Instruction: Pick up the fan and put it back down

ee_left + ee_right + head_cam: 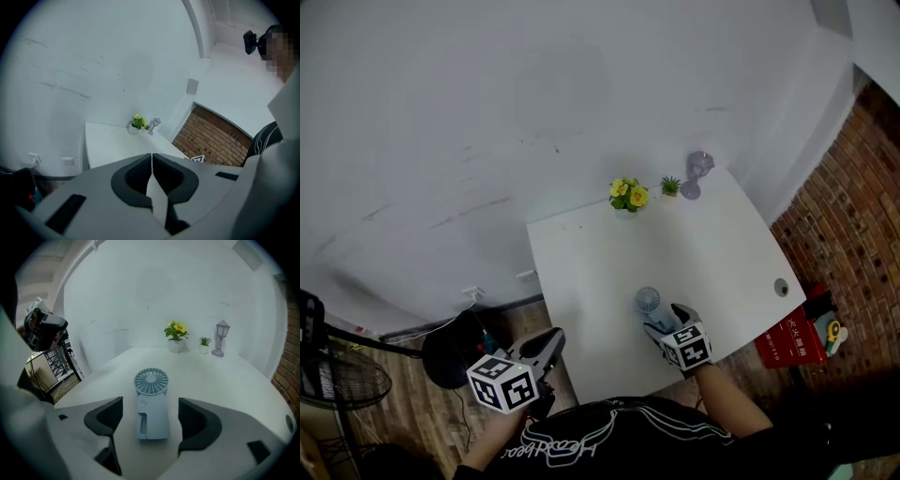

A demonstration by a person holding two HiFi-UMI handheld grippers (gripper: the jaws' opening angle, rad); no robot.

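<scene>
One right-hand tool (664,326) tilted down, straddling fan (152,411)

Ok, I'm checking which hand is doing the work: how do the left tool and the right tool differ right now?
The left tool has its jaws together, empty; the right tool has them wide apart. The right tool straddles the small pale-blue handheld fan lying on the white table, without touching it; the left tool sits by the table's near-left edge, away from the fan. Both are the same grey two-jaw build.
</scene>
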